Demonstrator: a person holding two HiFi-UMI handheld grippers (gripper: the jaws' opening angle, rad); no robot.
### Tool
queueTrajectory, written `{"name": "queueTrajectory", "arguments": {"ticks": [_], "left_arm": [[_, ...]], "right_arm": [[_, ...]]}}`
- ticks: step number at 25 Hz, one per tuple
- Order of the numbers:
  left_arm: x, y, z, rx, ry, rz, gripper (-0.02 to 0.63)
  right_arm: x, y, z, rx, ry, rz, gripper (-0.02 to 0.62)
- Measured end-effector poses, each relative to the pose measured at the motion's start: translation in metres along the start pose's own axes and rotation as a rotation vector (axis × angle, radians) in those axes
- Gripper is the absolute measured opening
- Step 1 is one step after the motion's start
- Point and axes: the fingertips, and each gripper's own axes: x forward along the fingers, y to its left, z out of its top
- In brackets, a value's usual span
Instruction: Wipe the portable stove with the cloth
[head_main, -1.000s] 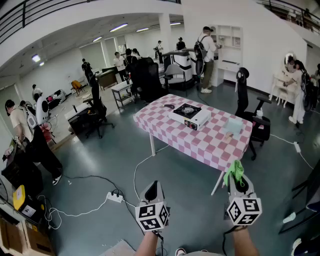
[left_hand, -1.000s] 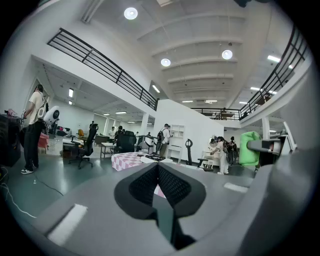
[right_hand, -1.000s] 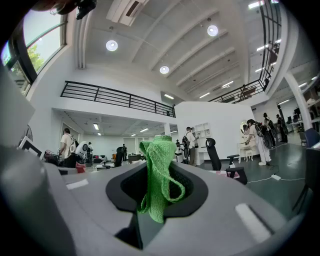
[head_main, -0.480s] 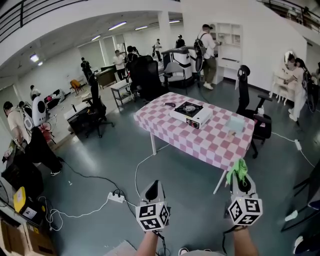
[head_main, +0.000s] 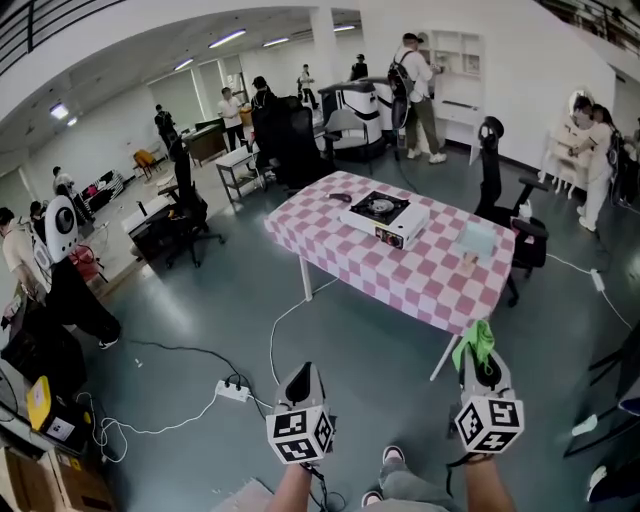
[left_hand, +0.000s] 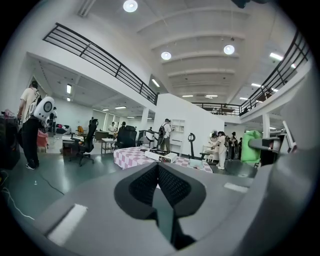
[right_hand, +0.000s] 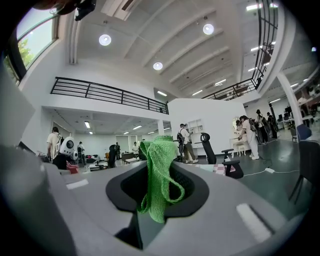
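Far-off desk (head_main: 420, 285) carries the portable stove (head_main: 384, 218). Right tongs (head_main: 478, 358) clamp the cloth (head_main: 472, 343); left tongs (head_main: 306, 372) are closed and empty. Best walk closer first.

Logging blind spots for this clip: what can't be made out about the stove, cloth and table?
Portable stove: head view, too small to show dirt or knob setting.
Green cloth: right gripper view, gripped part hidden between the right tool's jaws.
Pale item on the checked table: head view, too small to identify.
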Motion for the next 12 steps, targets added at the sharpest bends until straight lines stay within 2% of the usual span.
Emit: {"name": "queueTrajectory", "arguments": {"ticks": [8, 12], "left_arm": [[0.071, 0.022, 0.002, -0.013, 0.016, 0.032, 0.0], [0.127, 0.03, 0.022, -0.023, 0.003, 0.045, 0.0]], "right_arm": [[0.076, -0.006, -0.006, -0.019, 0.019, 0.028, 0.075], [0.131, -0.016, 0.006, -0.03, 0.02, 0.042, 0.075]]}}
